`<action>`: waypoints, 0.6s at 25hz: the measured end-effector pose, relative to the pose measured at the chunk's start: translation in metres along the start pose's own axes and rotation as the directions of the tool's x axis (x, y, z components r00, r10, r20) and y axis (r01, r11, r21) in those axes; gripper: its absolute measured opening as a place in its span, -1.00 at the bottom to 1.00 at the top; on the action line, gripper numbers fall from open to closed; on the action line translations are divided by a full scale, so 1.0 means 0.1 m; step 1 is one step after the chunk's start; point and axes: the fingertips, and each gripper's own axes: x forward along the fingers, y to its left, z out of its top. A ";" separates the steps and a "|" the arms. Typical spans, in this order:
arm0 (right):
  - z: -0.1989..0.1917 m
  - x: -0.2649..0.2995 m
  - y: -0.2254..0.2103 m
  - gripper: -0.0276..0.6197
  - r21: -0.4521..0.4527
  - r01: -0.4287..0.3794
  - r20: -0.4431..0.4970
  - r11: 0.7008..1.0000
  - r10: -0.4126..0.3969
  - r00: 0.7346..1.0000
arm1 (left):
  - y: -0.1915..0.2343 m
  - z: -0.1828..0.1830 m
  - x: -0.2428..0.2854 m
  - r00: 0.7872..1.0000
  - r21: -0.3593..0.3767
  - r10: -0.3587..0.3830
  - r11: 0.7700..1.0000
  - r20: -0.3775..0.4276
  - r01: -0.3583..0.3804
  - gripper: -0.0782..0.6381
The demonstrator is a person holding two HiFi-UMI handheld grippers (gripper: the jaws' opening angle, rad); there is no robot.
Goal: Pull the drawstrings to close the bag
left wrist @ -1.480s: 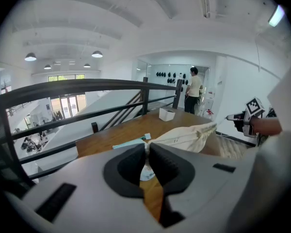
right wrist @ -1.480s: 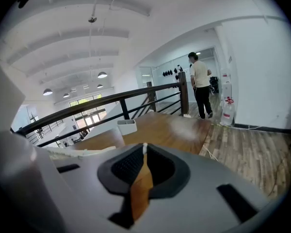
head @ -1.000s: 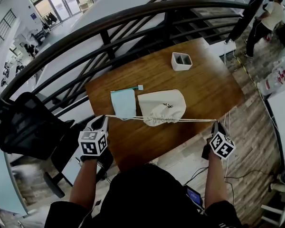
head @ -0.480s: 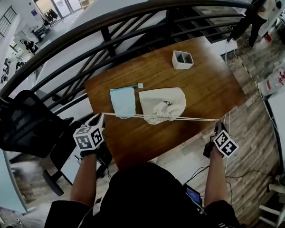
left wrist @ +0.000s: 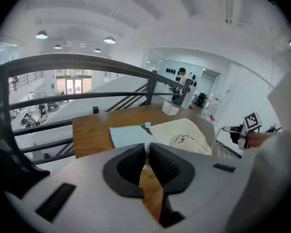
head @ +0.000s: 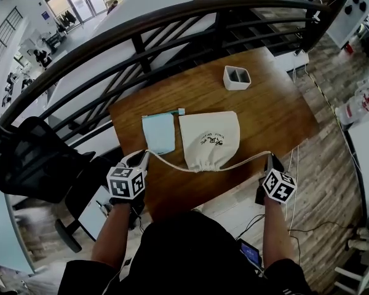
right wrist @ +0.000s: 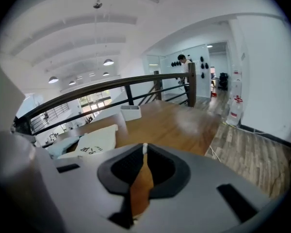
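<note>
**Head view:** The cream bag (head: 210,139) lies at the centre of the table (head: 277,115), its mouth gathered tight at the near edge. The drawstrings (head: 167,163) sag in loose curves to the left gripper (head: 139,158) at lower left and the right gripper (head: 270,160) at lower right.

**Left gripper view:** The jaws are pinched on one of the drawstrings, with the bag beyond at centre.

**Right gripper view:** The jaws are clamped on a white sliver of string, with the bag at left.

The closing looks all but done, and only letting go appears to remain.

On the table (head: 277,118), the bag (head: 210,137) lies just right of a sheet (head: 159,133), a box (head: 236,77) behind.
</note>
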 end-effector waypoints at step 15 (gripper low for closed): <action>0.03 0.11 1.10 -0.01 -0.100 -0.326 -0.051 0.940 0.323 0.945 | -0.98 0.02 0.23 0.981 0.200 -0.190 0.960 -0.042 0.195 -0.16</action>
